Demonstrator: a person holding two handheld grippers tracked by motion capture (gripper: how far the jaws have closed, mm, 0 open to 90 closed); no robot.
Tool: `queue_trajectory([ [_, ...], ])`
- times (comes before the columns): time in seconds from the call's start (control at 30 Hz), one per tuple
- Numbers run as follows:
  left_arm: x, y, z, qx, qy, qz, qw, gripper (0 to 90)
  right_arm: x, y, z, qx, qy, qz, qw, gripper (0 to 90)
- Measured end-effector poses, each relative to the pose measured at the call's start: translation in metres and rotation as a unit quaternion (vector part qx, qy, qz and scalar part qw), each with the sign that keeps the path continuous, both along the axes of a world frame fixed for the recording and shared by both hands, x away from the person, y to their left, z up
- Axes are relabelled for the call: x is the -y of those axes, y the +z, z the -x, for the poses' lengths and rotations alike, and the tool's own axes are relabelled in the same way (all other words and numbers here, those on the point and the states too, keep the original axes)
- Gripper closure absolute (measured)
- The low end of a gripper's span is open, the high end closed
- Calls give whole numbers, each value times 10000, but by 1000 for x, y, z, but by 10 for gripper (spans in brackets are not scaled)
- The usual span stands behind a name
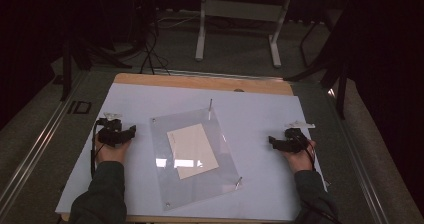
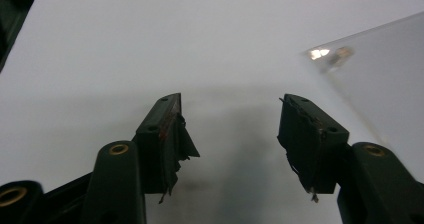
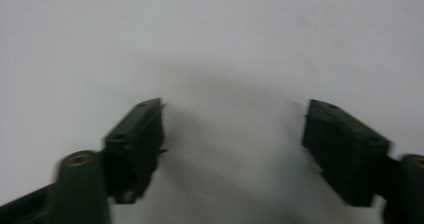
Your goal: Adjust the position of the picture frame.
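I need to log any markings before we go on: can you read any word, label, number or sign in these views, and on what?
None can be read.
The cream sheet under the clear plate looks blank.
The white board and both grippers, left and right, show no legible marks.

The bench (image 1: 150,79) is showing bare wood along its far edge, under a smooth, matt white sheet (image 1: 260,119). A clear, glossy acrylic plate (image 1: 200,184) is catching glare over a matt cream paper (image 1: 192,150). The left claw (image 2: 232,134) is wearing matt black plastic with frayed, rough pads (image 2: 172,139).
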State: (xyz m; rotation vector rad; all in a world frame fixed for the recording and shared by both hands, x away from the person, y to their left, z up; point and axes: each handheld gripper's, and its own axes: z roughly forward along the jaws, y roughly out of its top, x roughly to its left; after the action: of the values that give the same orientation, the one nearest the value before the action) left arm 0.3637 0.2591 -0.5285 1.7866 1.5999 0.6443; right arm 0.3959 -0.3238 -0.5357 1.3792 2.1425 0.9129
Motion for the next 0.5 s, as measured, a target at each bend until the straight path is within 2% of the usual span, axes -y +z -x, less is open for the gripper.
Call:
queue_trajectory([
  [0.03,3,3,-2,-37,-215,25,9998,435,0,2,2,-16,118,-10,9999,375],
  [0.07,5,5,-2,-41,-299,-18,9995,441,-1,2,3,-26,165,-26,9999,398],
  [0.1,5,5,-2,-41,-299,-18,9995,447,-1,3,4,-39,238,-52,9997,405],
  [0.13,9,8,-3,-55,-488,-51,9988,459,-2,4,6,-53,314,-54,9995,417],
  [0.17,9,8,-3,-55,-488,-51,9988,472,-2,4,6,-53,314,-54,9995,417],
  [0.27,15,13,-2,-11,-775,-176,9968,480,-3,7,10,-109,501,11,9987,440],
  [0.3,15,13,-2,-11,-775,-176,9968,486,-3,7,10,-109,501,11,9987,440],
  [0.37,20,18,-3,49,-988,-248,9948,492,-7,10,16,-164,725,63,9972,456],
  [0.47,21,20,-4,71,-1134,-177,9934,507,-9,11,19,-181,836,64,9963,464],
  [0.5,24,23,-7,-28,-1314,-81,9913,530,-11,12,23,-199,947,90,9953,487],
])
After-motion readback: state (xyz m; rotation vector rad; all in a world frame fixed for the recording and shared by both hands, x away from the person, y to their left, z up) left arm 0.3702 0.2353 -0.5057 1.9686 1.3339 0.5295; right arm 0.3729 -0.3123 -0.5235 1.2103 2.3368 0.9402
